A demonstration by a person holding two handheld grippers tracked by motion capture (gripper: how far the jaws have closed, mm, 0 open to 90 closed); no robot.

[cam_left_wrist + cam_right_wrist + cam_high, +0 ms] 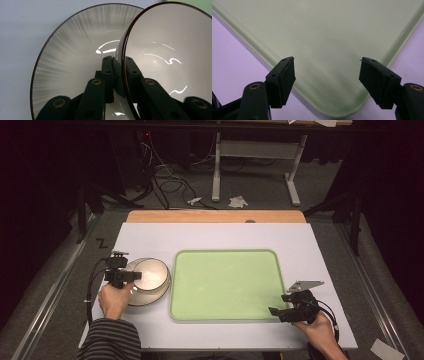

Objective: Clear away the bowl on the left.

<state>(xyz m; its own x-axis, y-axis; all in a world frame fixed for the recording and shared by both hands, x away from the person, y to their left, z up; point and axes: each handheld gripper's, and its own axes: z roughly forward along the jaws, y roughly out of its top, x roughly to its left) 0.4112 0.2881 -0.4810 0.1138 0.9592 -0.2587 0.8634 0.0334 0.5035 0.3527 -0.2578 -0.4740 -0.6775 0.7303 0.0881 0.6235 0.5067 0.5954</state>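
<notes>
High view: left gripper (131,276) sits on bowl (150,274) rim; bowl rests in plate (150,299), left of green tray (225,285).
Left gripper view: jaws clamped on bowl (170,50) wall, thin rim grip; bowl could slip or tilt w/ lift.
Right gripper view: right gripper (327,77) jaws apart, holding nothing, over tray's near-right corner.

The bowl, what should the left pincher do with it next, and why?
Probably lift the bowl a little off the plate. The left gripper is shut on its rim, the green tray lies beside it, and the right gripper waits open.
</notes>
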